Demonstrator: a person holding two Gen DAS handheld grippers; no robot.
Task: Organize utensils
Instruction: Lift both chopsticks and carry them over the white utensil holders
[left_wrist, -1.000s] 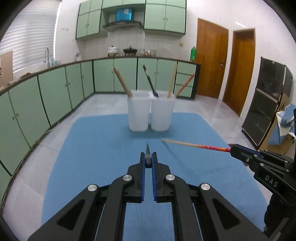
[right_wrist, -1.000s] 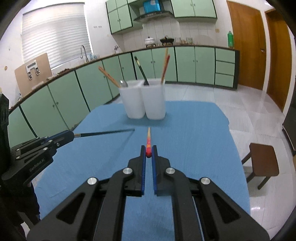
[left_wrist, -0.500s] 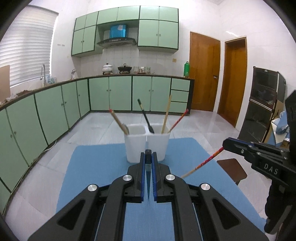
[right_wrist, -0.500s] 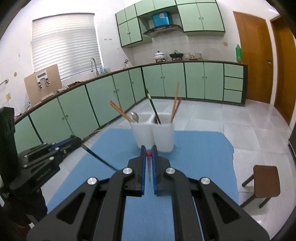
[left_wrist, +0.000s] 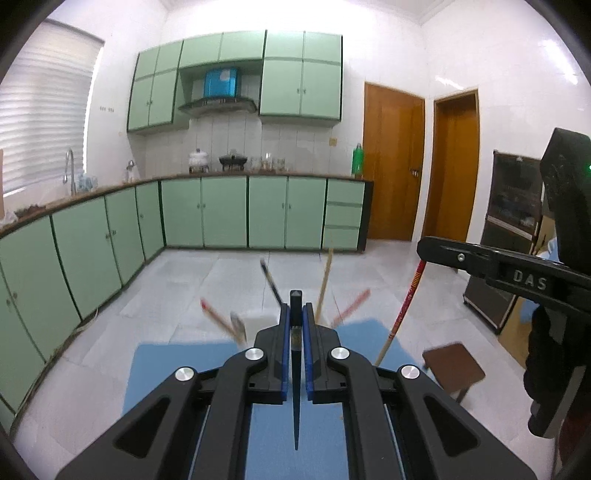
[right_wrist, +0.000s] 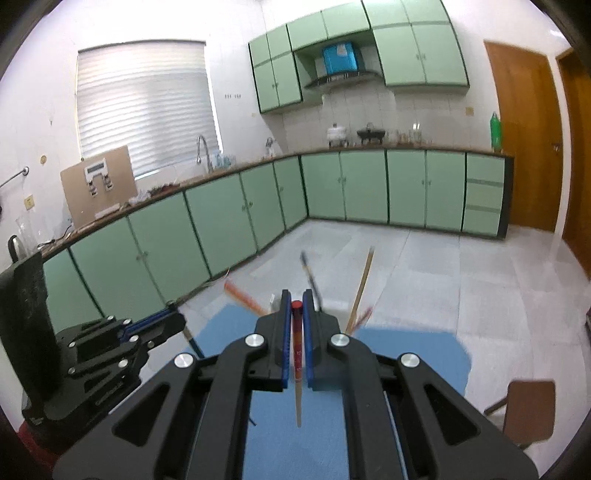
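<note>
My left gripper (left_wrist: 294, 314) is shut on a black chopstick (left_wrist: 295, 398), which hangs tip-down between the jaws. My right gripper (right_wrist: 295, 308) is shut on a red-topped wooden chopstick (right_wrist: 297, 384), also tip-down. Each gripper shows in the other's view: the right one (left_wrist: 424, 245) with its chopstick (left_wrist: 400, 314), the left one (right_wrist: 173, 315) at the left. The white holder (left_wrist: 255, 318) is mostly hidden behind the fingers; several blurred utensil handles (left_wrist: 325, 280) stick up from it. Both grippers are raised above the blue mat (left_wrist: 166, 373).
A small brown stool (left_wrist: 452, 363) stands on the floor right of the table; it also shows in the right wrist view (right_wrist: 530, 408). Green kitchen cabinets (left_wrist: 221, 210) line the back and left walls. Wooden doors (left_wrist: 393, 166) are at the right.
Both grippers tilted upward and rose, so the chopsticks swung from pointing forward to hanging tip-down. The holder dropped low in view behind the fingers. The grips stayed shut.
</note>
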